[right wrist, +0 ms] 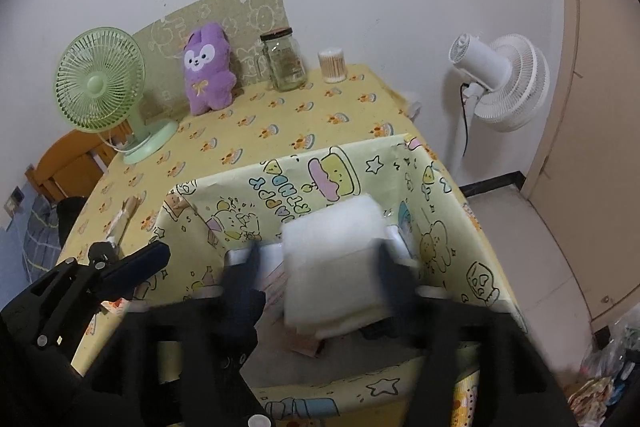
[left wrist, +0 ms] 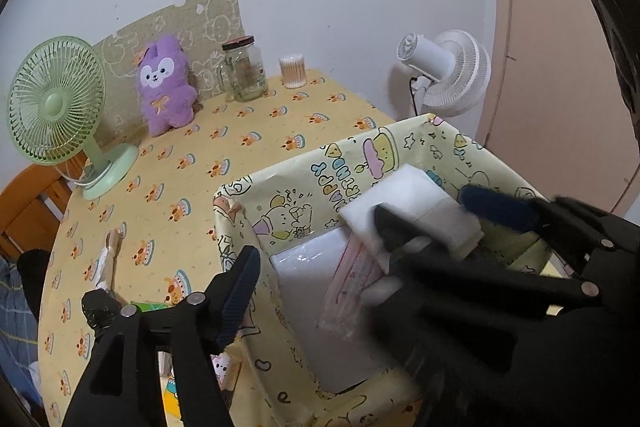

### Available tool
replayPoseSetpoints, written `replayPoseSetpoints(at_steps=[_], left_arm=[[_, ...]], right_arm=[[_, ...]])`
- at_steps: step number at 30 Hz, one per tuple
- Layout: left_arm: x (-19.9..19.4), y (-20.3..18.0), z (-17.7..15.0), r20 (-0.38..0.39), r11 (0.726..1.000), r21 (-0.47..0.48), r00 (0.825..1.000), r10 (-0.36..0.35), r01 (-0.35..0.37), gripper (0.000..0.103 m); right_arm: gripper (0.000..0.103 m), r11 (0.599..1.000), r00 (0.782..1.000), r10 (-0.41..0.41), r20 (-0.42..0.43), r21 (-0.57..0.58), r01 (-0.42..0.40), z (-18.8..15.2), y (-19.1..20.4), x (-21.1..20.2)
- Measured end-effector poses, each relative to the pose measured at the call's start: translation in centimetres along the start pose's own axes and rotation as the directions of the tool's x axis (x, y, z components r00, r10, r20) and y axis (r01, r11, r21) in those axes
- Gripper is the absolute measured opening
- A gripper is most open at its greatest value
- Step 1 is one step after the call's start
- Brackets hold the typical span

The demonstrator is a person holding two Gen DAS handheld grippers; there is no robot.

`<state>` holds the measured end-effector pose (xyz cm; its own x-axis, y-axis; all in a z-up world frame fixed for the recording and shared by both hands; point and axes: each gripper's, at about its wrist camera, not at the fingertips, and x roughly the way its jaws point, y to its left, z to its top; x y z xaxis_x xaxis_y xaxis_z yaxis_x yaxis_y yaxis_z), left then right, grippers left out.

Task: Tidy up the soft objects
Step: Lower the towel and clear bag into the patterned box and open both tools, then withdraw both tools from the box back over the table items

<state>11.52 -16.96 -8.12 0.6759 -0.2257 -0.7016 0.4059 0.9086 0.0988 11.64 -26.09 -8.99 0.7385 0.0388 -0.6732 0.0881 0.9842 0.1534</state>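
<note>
A yellow cartoon-print box [left wrist: 280, 183] [right wrist: 448, 227] stands open on the table's near right. My right gripper [right wrist: 320, 267] [left wrist: 424, 207] holds a white foam block [right wrist: 332, 259] [left wrist: 412, 203] above the box's inside, with a finger against each of its sides. A white plastic-wrapped pack [left wrist: 312, 303] and a clear red-print bag [left wrist: 352, 279] lie inside. My left gripper [left wrist: 172, 287] [right wrist: 128, 263] is open and empty, just left of the box. A purple plush bunny [left wrist: 166, 85] [right wrist: 208, 69] leans at the back.
A green desk fan [left wrist: 56, 107] [right wrist: 102, 87], a glass jar [left wrist: 244, 67] [right wrist: 284, 61] and a cotton swab tub [left wrist: 293, 71] [right wrist: 333, 65] stand at the table's back. A white floor fan [left wrist: 448, 71] [right wrist: 504, 79] stands right. An orange chair [left wrist: 28, 211] is left.
</note>
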Motion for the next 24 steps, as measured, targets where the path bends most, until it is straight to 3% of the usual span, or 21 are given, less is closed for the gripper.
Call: replayPoseSetpoints(at_steps=[5,11,24], left_arm=[[-1.1,0.1,0.1,0.029,1.000,-0.004,0.999,0.017,-0.017,0.085],[-2.5,0.4,-0.1,0.056,0.999,-0.010,0.998,0.040,-0.039,0.088],[-6.1,2.4,-1.0,0.113,0.996,-0.074,0.992,0.047,-0.039,0.090]], right_arm=[[0.087,1.000,1.000,0.008,0.013,0.021,-0.008,0.0,0.1,-0.9],[0.095,1.000,0.999,-0.015,0.043,0.015,0.014,0.0,0.8,-2.3],[0.098,0.999,0.994,-0.027,0.110,-0.026,0.030,-0.2,3.5,-5.5]])
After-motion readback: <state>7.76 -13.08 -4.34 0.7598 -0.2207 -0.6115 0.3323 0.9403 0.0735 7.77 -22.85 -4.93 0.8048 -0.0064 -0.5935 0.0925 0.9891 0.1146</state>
